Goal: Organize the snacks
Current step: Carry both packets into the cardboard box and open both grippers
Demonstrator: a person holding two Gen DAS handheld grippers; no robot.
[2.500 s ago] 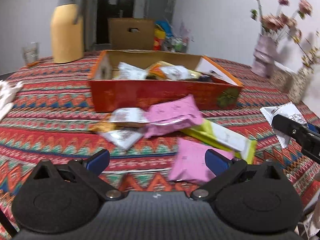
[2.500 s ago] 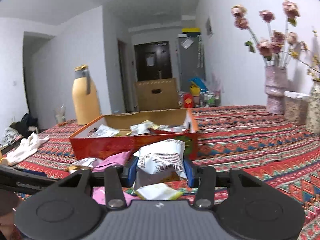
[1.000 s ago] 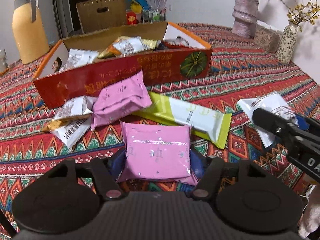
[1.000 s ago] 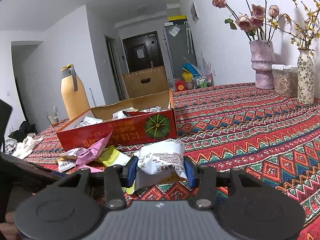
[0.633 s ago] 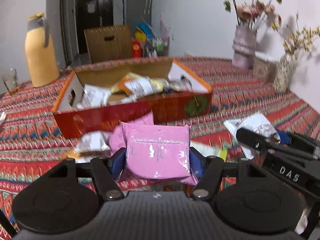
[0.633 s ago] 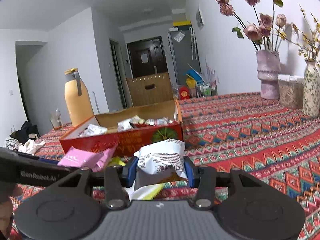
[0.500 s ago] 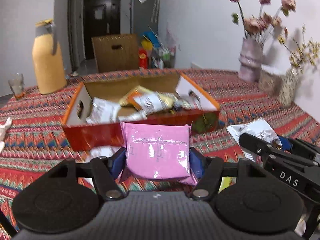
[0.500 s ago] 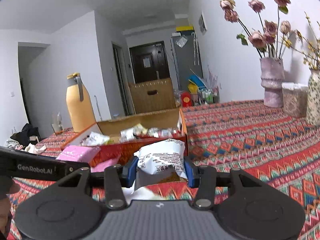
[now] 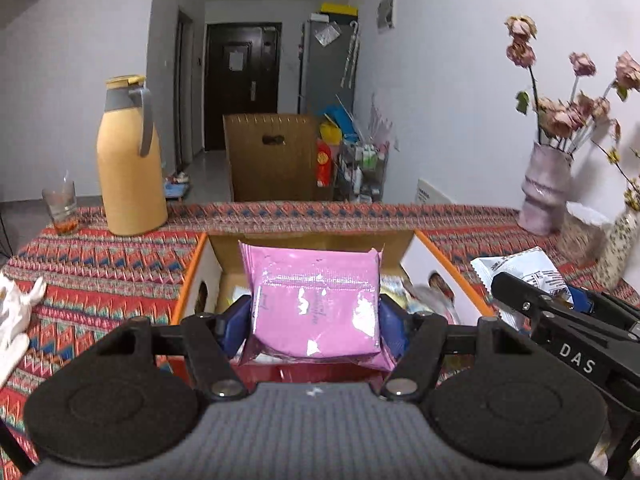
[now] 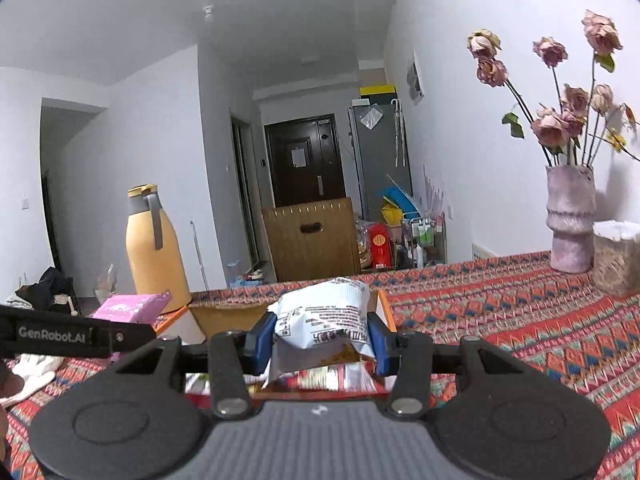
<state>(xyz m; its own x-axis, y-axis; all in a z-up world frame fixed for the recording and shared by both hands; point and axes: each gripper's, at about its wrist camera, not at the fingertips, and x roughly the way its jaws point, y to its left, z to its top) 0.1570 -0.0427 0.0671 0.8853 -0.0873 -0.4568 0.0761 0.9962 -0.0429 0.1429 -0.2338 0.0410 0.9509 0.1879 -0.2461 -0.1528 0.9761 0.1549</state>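
Observation:
My left gripper [image 9: 315, 322] is shut on a pink snack packet [image 9: 316, 300] and holds it above the near side of the open red cardboard box [image 9: 446, 280], which holds several snack packets. My right gripper [image 10: 320, 340] is shut on a white crinkled snack packet [image 10: 324, 318] and holds it above the same box [image 10: 224, 316]. The right gripper with its white packet [image 9: 520, 270] shows at the right of the left wrist view. The pink packet [image 10: 132, 306] shows at the left of the right wrist view.
A yellow thermos jug [image 9: 130, 164] and a glass [image 9: 60, 206] stand at the back left of the patterned tablecloth [image 9: 92, 264]. A pink vase of dried roses [image 9: 546, 188], a jar [image 10: 618, 256] and a speckled vase [image 9: 618, 246] stand at the right. White cloth [image 9: 14, 312] lies at the left.
Both grippers rose from the table and moved forward over the box, each keeping its packet. The loose packets in front of the box have dropped out of view.

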